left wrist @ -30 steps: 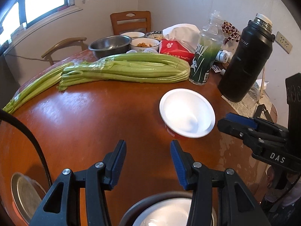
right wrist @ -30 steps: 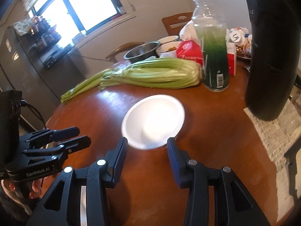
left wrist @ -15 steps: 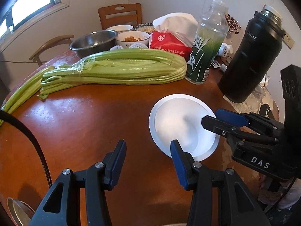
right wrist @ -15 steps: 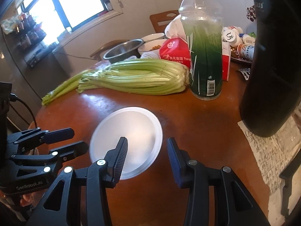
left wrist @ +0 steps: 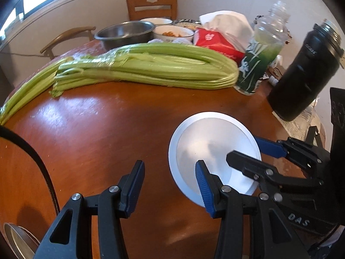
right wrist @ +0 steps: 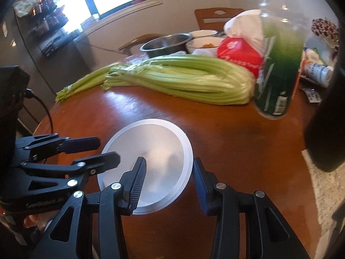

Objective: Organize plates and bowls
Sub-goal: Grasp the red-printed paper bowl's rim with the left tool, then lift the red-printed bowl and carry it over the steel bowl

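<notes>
A: Change since a second ago: we close in on the round white shallow plate (right wrist: pixel 151 161) from both sides. It was well ahead of both claws; now our right gripper (right wrist: pixel 169 183) straddles its near rim, one finger over the dish, the other just outside the right edge.

B: Claw state?

A: Right jaws stand wide apart, gripping nothing. Our left gripper (left wrist: pixel 169 188) is likewise wide open and empty; its right finger overlaps the plate's near-left rim, its left finger hangs over bare wood.

B: Plate location?

A: Flat on the round reddish-brown wooden table (left wrist: pixel 90 133), near-right portion, well apart from the long bunch of green celery (left wrist: pixel 151 69) lying across the far half.

B: Meaning for the task?

A: We judge the plate pickup is about to start; no grasp yet, nothing stacked. A metal dish edge (left wrist: pixel 15 239) shows at the left view's near-left corner, possibly the stack destination. We cannot tell.

B: Writing?

A: "DAS" on the right gripper's body, seen from the left view. "GenRobot" lettering, partly legible, on the left gripper's body. The tall matte black flask (left wrist: pixel 301 75) carries a pale logo, too blurred to read. The green-labelled clear plastic bottle (right wrist: pixel 278 69) shows a barcode and white brush characters, unreadable. The red tissue pack (right wrist: pixel 239 56) has small print, illegible.
</notes>
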`<action>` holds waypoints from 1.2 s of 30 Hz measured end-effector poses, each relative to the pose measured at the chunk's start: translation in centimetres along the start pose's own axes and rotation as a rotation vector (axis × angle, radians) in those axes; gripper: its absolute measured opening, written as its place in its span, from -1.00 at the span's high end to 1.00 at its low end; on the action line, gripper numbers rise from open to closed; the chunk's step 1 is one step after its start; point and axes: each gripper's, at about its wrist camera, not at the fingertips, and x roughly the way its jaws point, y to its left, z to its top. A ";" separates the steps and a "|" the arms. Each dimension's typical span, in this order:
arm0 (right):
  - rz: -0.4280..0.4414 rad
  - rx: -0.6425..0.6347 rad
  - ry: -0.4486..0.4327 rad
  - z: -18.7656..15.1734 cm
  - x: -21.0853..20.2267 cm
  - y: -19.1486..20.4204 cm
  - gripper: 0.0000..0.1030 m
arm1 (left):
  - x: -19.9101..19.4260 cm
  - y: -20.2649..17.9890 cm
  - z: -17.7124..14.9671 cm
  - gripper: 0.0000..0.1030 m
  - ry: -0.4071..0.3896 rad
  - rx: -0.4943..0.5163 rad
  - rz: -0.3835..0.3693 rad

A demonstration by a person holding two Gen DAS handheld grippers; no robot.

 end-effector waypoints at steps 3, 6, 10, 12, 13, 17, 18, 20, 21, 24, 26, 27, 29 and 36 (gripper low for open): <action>0.018 0.002 0.016 -0.2 0.5 0.6 0.12 | 0.4 0.6 -0.2 0.06 0.016 -0.011 0.003; 0.033 0.007 0.023 -0.3 0.7 1.0 0.12 | 0.8 0.8 -0.4 0.06 0.032 -0.010 -0.009; 0.036 0.011 0.028 -0.5 0.9 1.4 0.13 | 0.9 0.9 -0.5 0.07 0.031 -0.007 -0.018; 0.038 0.018 0.026 -0.5 0.8 1.4 0.15 | 0.9 1.0 -0.5 0.08 0.032 -0.013 -0.031; 0.040 0.020 0.025 -0.5 0.7 1.5 0.18 | 0.9 1.0 -0.5 0.09 0.032 -0.016 -0.037; 0.042 0.019 0.024 -0.6 0.7 1.8 0.24 | 0.8 1.1 -0.7 0.13 0.031 -0.021 -0.044; 0.044 0.020 0.023 -0.6 0.6 1.8 0.25 | 0.7 1.1 -0.7 0.17 0.029 -0.023 -0.050; 0.049 0.022 0.020 -0.6 0.5 2.0 0.29 | 0.4 1.1 -0.8 0.21 0.023 -0.022 -0.052; 0.050 0.020 0.017 -0.5 0.4 2.2 0.30 | 0.3 1.1 -0.7 0.21 0.019 -0.022 -0.050; 0.051 0.016 0.013 -0.4 0.3 2.5 0.31 | -0.1 1.2 -0.8 0.21 0.012 -0.026 -0.050; 0.048 0.011 0.010 -0.4 0.2 2.8 0.32 | -0.3 1.3 -0.9 0.21 0.008 -0.024 -0.046; 0.050 0.010 0.011 -0.4 0.3 2.8 0.32 | -0.4 1.3 -1.0 0.21 0.007 -0.024 -0.043; 0.051 0.014 0.011 -0.4 0.3 3.0 0.32 | -0.5 1.4 -1.1 0.21 0.005 -0.026 -0.043; 0.050 0.010 0.002 -0.5 -0.3 3.5 0.32 | -1.4 1.6 -1.3 0.22 -0.010 -0.026 -0.042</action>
